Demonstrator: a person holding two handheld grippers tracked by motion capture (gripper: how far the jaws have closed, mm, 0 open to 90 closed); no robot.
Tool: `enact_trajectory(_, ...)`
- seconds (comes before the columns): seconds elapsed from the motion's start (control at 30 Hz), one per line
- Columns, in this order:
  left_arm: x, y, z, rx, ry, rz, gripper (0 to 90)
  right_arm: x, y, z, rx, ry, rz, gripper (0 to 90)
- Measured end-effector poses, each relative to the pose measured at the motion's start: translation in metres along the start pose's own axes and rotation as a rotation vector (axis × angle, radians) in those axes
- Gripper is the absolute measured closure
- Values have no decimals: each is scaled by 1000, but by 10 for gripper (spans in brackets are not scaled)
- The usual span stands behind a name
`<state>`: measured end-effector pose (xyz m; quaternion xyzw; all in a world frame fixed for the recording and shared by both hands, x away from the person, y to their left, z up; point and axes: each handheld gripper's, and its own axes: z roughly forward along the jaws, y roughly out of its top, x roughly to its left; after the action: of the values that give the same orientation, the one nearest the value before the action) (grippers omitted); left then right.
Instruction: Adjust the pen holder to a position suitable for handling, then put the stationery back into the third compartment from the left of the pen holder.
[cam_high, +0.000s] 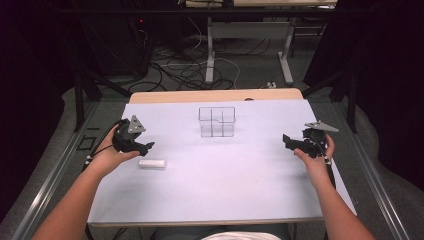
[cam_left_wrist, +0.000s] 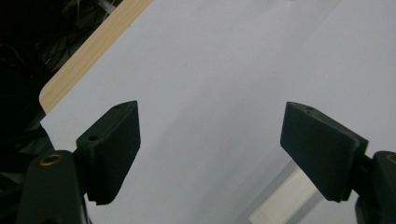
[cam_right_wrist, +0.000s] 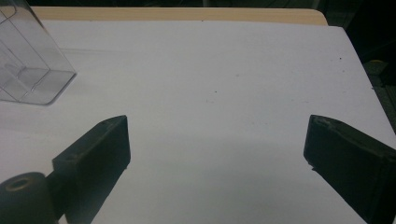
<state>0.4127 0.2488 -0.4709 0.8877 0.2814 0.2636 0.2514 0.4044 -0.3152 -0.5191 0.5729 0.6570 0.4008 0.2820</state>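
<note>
A small white block (cam_high: 152, 163) lies flat on the white table sheet (cam_high: 225, 170), left of centre. My left gripper (cam_high: 147, 146) hovers just above and behind it, jaws open and nothing between them. In the left gripper view the jaws (cam_left_wrist: 212, 116) stand wide apart, and the white block (cam_left_wrist: 285, 200) shows at the bottom right, partly behind one jaw. A clear plastic box with compartments (cam_high: 217, 121) stands upright at the back middle. My right gripper (cam_high: 286, 140) is held at the right side, open and empty. In the right gripper view (cam_right_wrist: 217, 126) the clear box (cam_right_wrist: 28, 70) is at the upper left.
The white sheet covers a wooden tabletop whose bare strip (cam_high: 215, 95) shows along the far edge. Beyond it are table legs (cam_high: 210, 55) and cables on the floor. Metal rails (cam_high: 55, 175) run along both sides of the table.
</note>
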Motion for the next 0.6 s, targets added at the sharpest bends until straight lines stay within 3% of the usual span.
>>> enact_trajectory(0.13, 0, -2, 0, 38, -34, 68, 230, 1, 0, 0, 0, 2, 3, 68)
enact_trajectory(0.6, -9, -1, 1, 148, -73, 271, 294, 3, -1, 3, 5, 12, -16, 69)
